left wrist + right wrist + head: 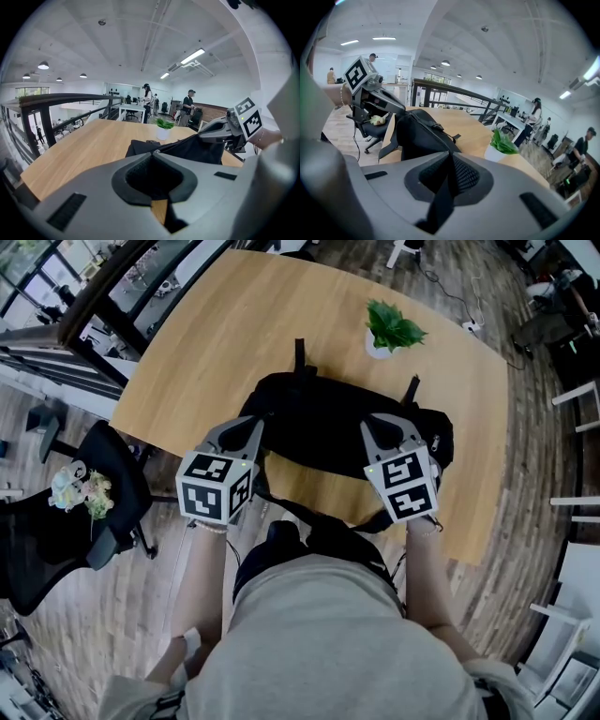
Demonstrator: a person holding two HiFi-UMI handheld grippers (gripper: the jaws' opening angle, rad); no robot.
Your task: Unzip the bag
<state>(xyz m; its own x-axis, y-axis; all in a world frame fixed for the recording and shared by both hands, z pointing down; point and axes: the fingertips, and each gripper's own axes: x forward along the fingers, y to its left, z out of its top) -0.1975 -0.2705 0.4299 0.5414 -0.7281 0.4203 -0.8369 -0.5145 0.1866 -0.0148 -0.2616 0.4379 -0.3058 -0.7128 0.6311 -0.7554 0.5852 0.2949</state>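
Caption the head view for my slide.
Seen from above, left claw and right claw pinch a black bag on a wooden table, potted plant beyond.

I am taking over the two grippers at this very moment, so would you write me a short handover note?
Left gripper: jaws closed on the top edge of the bag, fabric pulled taut; whether it has the zip pull I cannot tell.
Right gripper: jaws closed on a fold of the bag, bracing it.
The bag lies on the table at the person's edge, with the plant beyond it.
Done: both grips set.
Left: no opening shows; draw the zip along.
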